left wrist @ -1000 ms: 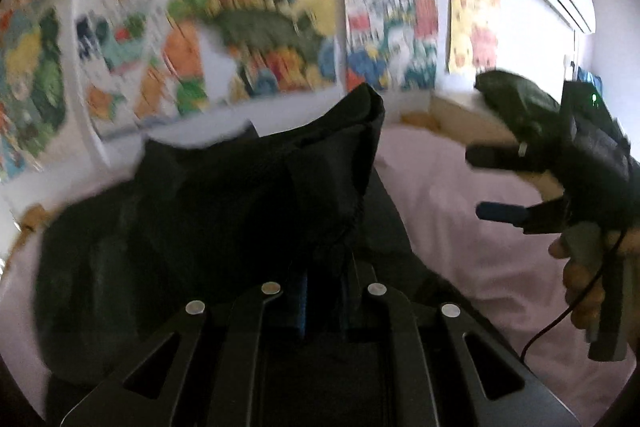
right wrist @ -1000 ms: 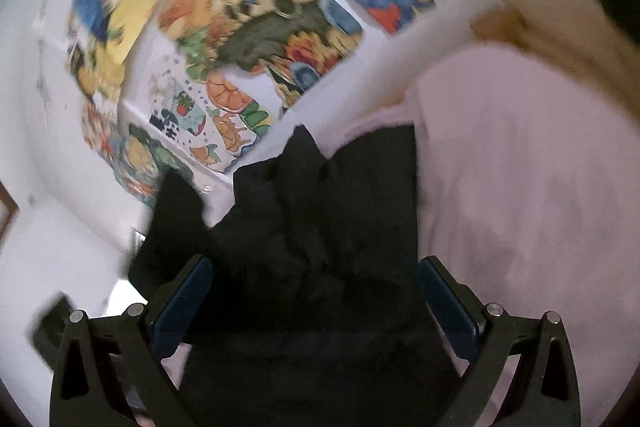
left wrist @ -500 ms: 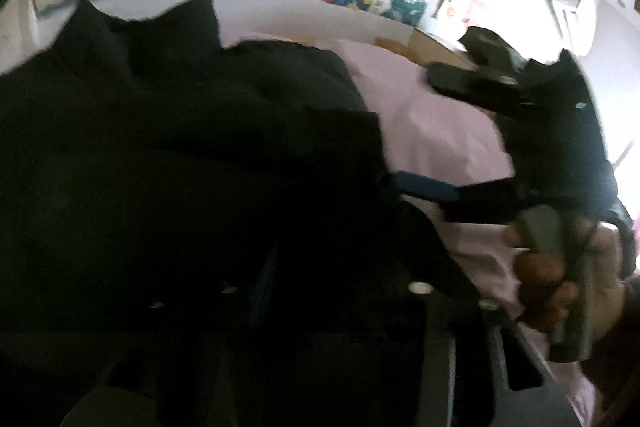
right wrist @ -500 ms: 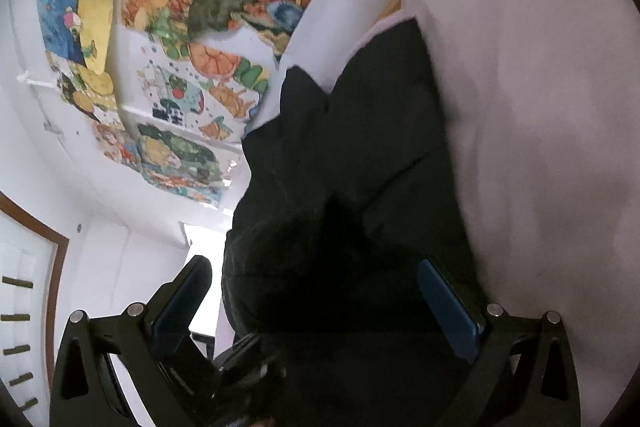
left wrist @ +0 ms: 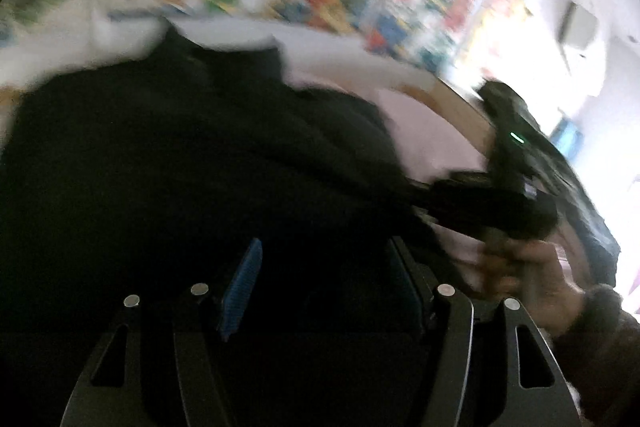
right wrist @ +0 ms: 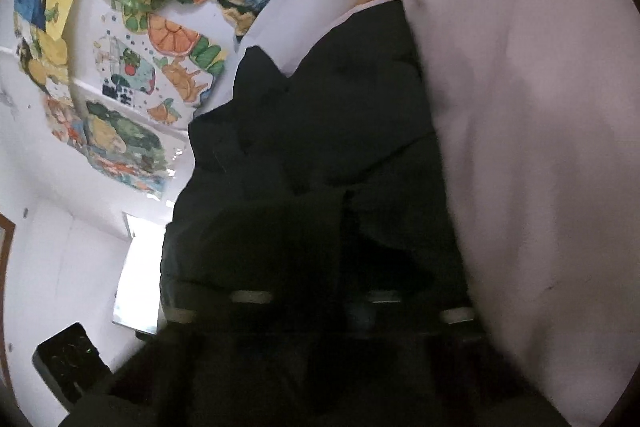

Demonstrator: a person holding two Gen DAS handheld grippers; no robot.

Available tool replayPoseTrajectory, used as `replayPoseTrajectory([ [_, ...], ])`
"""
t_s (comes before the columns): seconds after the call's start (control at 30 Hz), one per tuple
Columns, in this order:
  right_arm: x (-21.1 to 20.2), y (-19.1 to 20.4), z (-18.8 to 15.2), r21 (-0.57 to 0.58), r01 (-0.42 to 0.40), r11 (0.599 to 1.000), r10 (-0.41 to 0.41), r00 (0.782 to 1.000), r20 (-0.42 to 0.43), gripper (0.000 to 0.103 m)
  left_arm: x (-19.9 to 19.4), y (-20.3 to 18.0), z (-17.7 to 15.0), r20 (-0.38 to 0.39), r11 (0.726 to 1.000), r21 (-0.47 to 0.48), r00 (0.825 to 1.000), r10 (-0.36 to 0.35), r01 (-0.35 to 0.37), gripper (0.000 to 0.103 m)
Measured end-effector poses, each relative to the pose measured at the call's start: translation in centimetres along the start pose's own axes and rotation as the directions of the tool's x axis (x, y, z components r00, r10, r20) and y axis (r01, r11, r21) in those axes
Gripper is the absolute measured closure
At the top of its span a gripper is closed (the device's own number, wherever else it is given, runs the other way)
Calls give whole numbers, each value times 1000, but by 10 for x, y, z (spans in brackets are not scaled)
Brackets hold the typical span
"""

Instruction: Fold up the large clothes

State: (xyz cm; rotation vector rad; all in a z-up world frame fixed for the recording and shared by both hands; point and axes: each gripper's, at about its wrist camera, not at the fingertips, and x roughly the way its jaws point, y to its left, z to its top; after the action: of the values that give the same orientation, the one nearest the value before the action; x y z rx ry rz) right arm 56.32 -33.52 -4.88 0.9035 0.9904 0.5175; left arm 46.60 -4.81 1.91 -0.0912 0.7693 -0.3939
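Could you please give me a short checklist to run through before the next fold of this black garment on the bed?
1. Right gripper closed: ok; its jaws have just been closing and are shut, with dark cloth of the black garment covering them.
2. Right grip actually on the cloth: cannot tell; the fingers are hidden in dark fabric.
3. Left gripper released: ok; its jaws have just been opening, and the blue pad stands apart from the other finger.
4. Cloth free of the left fingers: cannot tell; fabric still lies between them.
5. Pink bed sheet bare beside the garment: ok.
6. Left wrist view sharp: not ok, blurred.
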Motion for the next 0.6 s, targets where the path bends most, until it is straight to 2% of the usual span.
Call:
replayPoseTrajectory([
  [0.03,-9,4,2,2,-7,1000,7,1000,31,97,-11,8,2,30,999,-7,999,40,-40,45],
  [0.1,-25,18,6,-38,6,999,-3,996,87,97,-37,34,9,95,991,-40,987,129,-125,34],
  [0.17,-45,36,10,-105,61,993,-43,986,161,98,-59,59,14,136,979,-93,972,191,-180,32],
  [0.27,-58,53,10,-188,154,970,-107,965,239,98,-80,96,18,164,948,-172,941,296,-268,32],
  [0.33,-50,56,7,-227,216,950,-162,959,233,97,-78,119,20,142,911,-192,909,393,-364,32],
  [0.4,-34,59,1,-291,323,900,-263,937,229,95,-67,135,19,102,882,-195,886,453,-429,32],
  [0.47,-16,61,-7,-364,442,820,-374,895,245,92,-50,147,18,51,861,-182,870,490,-474,32],
  [0.5,-13,61,-9,-379,470,797,-401,881,251,90,-42,151,17,27,853,-172,863,504,-493,32],
  [0.57,-13,71,-12,-424,550,720,-449,834,320,88,-34,156,14,15,857,-160,867,499,-490,32],
  [0.6,-15,76,-14,-443,574,689,-454,818,354,80,-32,157,14,23,866,-154,874,485,-476,32],
])
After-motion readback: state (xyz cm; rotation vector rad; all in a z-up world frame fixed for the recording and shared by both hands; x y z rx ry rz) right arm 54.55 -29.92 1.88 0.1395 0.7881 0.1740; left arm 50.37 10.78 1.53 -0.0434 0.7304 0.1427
